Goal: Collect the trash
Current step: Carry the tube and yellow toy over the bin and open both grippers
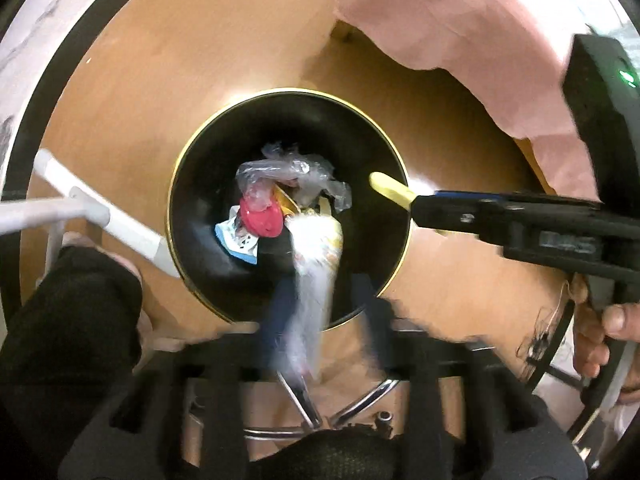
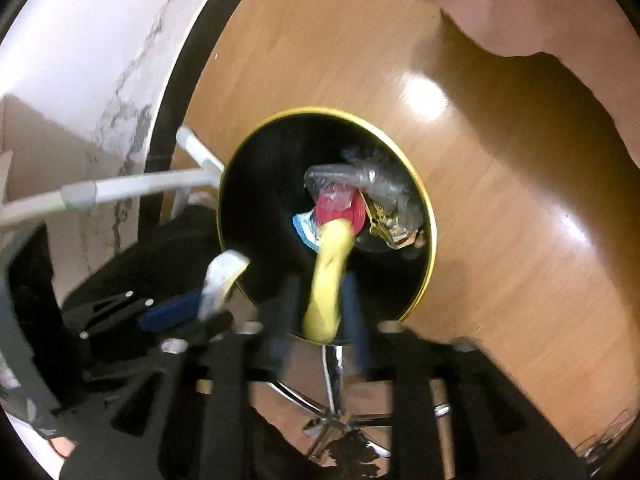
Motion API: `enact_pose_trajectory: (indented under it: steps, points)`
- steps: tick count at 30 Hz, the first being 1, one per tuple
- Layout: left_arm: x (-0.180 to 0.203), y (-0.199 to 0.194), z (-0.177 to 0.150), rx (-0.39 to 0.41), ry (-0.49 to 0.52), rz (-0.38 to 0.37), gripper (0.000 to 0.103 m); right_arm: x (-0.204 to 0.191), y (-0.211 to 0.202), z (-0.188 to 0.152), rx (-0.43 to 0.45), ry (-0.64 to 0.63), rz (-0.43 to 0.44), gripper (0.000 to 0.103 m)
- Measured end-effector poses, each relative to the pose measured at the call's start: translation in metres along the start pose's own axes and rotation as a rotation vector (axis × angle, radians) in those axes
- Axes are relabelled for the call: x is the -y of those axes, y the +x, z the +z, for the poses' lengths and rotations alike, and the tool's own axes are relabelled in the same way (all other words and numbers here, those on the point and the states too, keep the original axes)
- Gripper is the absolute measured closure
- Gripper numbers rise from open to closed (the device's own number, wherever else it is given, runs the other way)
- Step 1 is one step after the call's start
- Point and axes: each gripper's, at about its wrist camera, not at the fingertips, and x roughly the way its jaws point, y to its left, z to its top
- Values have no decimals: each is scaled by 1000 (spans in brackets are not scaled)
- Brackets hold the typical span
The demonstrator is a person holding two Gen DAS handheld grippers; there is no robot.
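Observation:
A black bin with a gold rim point(image 1: 288, 91) point(image 2: 320, 110) stands on the wooden floor. It holds clear plastic film point(image 1: 288, 168), a red lid point(image 1: 262, 216) and a blue-and-white wrapper point(image 1: 240, 242). My left gripper point(image 1: 326, 300) hangs over its near edge, open. A blurred white wrapper point(image 1: 316, 264) lies loose between its fingers. My right gripper point(image 2: 320, 304) is over the bin too, also open, with a blurred yellow piece point(image 2: 326, 280) between its fingers. The left wrist view shows the right gripper point(image 1: 420, 204) from the side, the yellow piece point(image 1: 388, 188) jutting past its tips.
White tube legs point(image 1: 100, 208) pass left of the bin. A pink cloth point(image 1: 440, 20) hangs at the upper right. A chrome star base point(image 2: 332, 420) stands close below the bin. A hand point(image 1: 616, 320) holds the right gripper's handle. Dark fabric point(image 1: 68, 320) lies lower left.

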Motion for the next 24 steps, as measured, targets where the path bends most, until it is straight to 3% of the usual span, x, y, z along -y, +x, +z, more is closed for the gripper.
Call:
enact_pose_trajectory:
  steps: [1, 6, 8, 10, 13, 14, 17, 19, 21, 24]
  points:
    - [2, -3, -1, 15, -10, 7, 20, 1, -6, 0, 23, 13, -6, 25]
    - [33, -22, -10, 84, 93, -3, 17, 3, -78, -12, 187, 22, -21, 25]
    - [54, -41, -17, 146, 156, -4, 17, -1, -125, -26, 302, 19, -95, 23]
    - [82, -72, -28, 247, 245, 20, 17, -11, -170, -43, 441, 6, -208, 17]
    - [130, -147, -59, 505, 416, 62, 9, -38, -248, -89, 767, -18, -381, 7]
    - [140, -178, -73, 595, 439, 51, 8, -52, -273, -112, 907, -27, -446, 7]
    - [140, -263, -112, 796, 438, 3, 7, -85, -306, -146, 1098, -65, -531, 7]
    - [126, -299, -131, 879, 407, 17, 7, -104, -311, -153, 1127, -101, -503, 7]
    - [93, -335, -154, 956, 339, 77, 7, -129, -307, -153, 1113, -160, -435, 7]
    - [23, -367, -187, 1012, 160, 197, 7, -177, -284, -143, 1050, -276, -381, 7]
